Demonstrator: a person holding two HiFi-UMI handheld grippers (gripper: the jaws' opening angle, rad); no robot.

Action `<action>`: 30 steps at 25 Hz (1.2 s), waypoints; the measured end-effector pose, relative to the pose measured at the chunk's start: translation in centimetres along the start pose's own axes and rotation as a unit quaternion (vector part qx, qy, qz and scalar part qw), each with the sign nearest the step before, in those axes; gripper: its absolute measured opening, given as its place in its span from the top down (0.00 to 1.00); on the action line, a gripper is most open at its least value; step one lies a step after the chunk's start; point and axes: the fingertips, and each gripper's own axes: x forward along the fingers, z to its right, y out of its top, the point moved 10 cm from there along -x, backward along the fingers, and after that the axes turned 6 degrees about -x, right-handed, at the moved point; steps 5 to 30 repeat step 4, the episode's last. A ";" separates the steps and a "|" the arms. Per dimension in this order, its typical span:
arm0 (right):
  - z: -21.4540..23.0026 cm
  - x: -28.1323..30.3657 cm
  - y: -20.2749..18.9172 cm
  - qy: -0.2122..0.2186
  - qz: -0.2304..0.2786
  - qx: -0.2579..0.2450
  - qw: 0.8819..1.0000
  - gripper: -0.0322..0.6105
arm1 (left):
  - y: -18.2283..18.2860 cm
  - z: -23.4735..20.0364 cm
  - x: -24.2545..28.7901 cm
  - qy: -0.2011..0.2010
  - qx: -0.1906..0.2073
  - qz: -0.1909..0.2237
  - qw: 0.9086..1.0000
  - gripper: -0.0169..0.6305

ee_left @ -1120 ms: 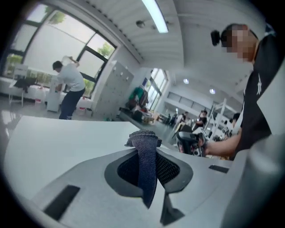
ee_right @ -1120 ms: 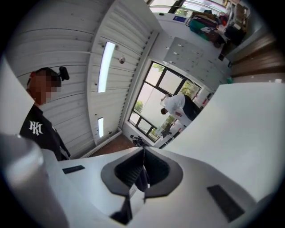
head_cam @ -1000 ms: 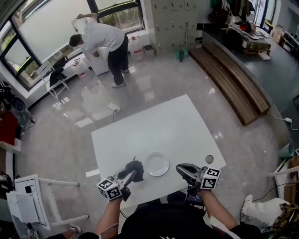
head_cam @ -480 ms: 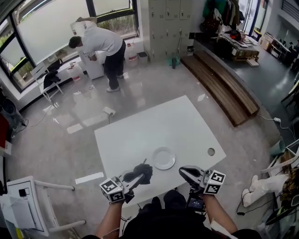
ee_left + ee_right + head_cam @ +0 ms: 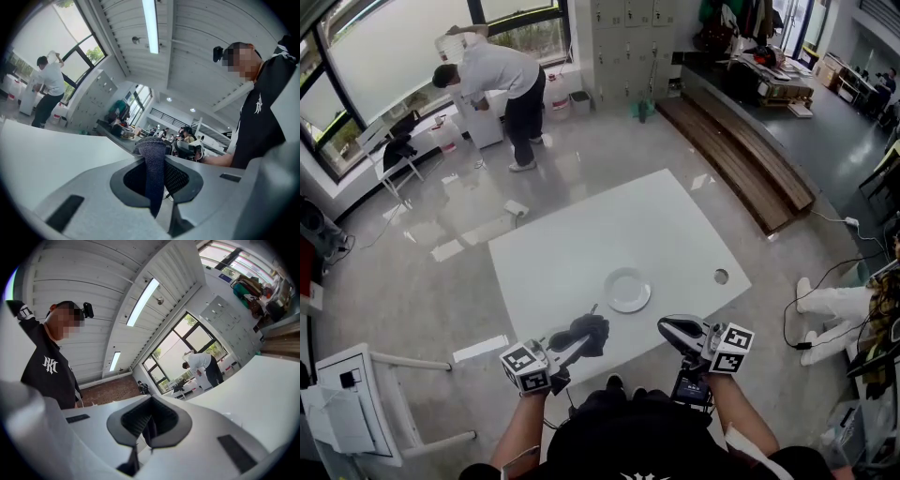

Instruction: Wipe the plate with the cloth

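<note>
A round white plate (image 5: 627,290) lies empty on the white table (image 5: 581,253), close to its near edge. My left gripper (image 5: 574,343) hovers at that edge, short of the plate, shut on a dark knitted cloth (image 5: 588,330). The cloth (image 5: 153,171) is pinched between the jaws and bunches out past their tips in the left gripper view. Level with the left one, my right gripper (image 5: 668,328) is shut with nothing in it. In the right gripper view its jaws meet with no gap and hold nothing.
A small round hole (image 5: 721,277) marks the table's right corner. A person (image 5: 492,80) bends over a counter by the far windows. A white stand (image 5: 347,403) is on the floor at the left, and a long wooden bench (image 5: 741,150) runs along the right.
Both grippers have drawn back toward me and risen a little. The cloth, earlier right beside the plate, now hangs clear of it at the table's near edge.
</note>
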 end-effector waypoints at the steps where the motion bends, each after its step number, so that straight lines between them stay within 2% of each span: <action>1: 0.0 -0.2 0.2 0.002 -0.001 -0.006 1.000 0.94 | 0.0 0.3 0.2 0.000 0.003 0.001 1.000 0.90; 4: -0.2 -0.8 0.9 0.010 -0.007 -0.025 1.000 0.94 | -0.1 1.6 1.1 0.002 0.005 0.006 1.000 0.90; 30: -0.2 -0.8 0.9 0.010 -0.007 -0.025 1.000 0.94 | -0.1 1.6 1.1 0.002 0.005 0.006 1.000 0.90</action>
